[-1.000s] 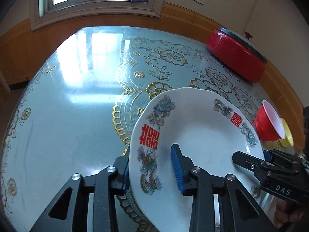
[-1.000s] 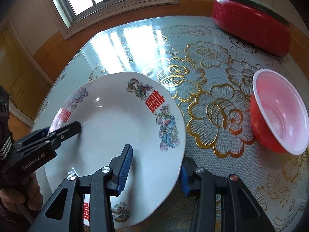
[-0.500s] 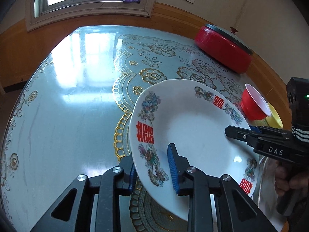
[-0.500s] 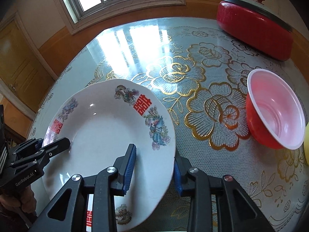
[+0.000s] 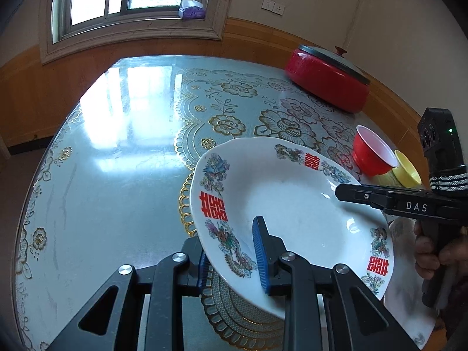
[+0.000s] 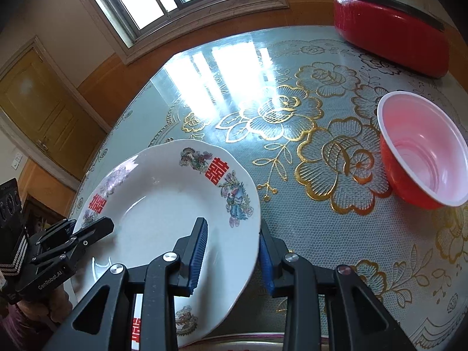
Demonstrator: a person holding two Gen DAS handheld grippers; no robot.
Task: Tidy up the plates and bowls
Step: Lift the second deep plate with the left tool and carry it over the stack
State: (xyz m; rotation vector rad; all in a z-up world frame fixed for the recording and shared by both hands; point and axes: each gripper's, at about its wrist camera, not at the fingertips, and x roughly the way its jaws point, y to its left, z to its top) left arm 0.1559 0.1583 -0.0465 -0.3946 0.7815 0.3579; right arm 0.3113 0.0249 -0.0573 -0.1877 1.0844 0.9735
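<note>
Since a second ago, both tongs have been closing on the plate rim, and the red bowl and yellow bowl have slid toward the right edge of the left wrist view. We see the white plate (image 5: pixel 295 213) with red characters and dragon print held tilted above the bench (image 5: pixel 117 152), lower centre of that frame. Left tongs (image 5: pixel 232 259) are clamped on its near left rim, one blue pad on top, one underneath. Right tongs (image 6: pixel 232 256) are clamped on the opposite rim, lower centre of the right wrist view; in the left view they reach in from the right (image 5: pixel 339 190), with a hand (image 5: pixel 435 251) on the handle. Red bowl (image 6: pixel 421 149) sits on the gold-flower cloth at right, apart from the plate. Yellow bowl (image 5: pixel 408 172) sits just beside it. Red lidded pot (image 5: pixel 327 87) stands at upper right. Another plate's rim (image 6: pixel 248 336) shows at the bottom edge of the right view.
</note>
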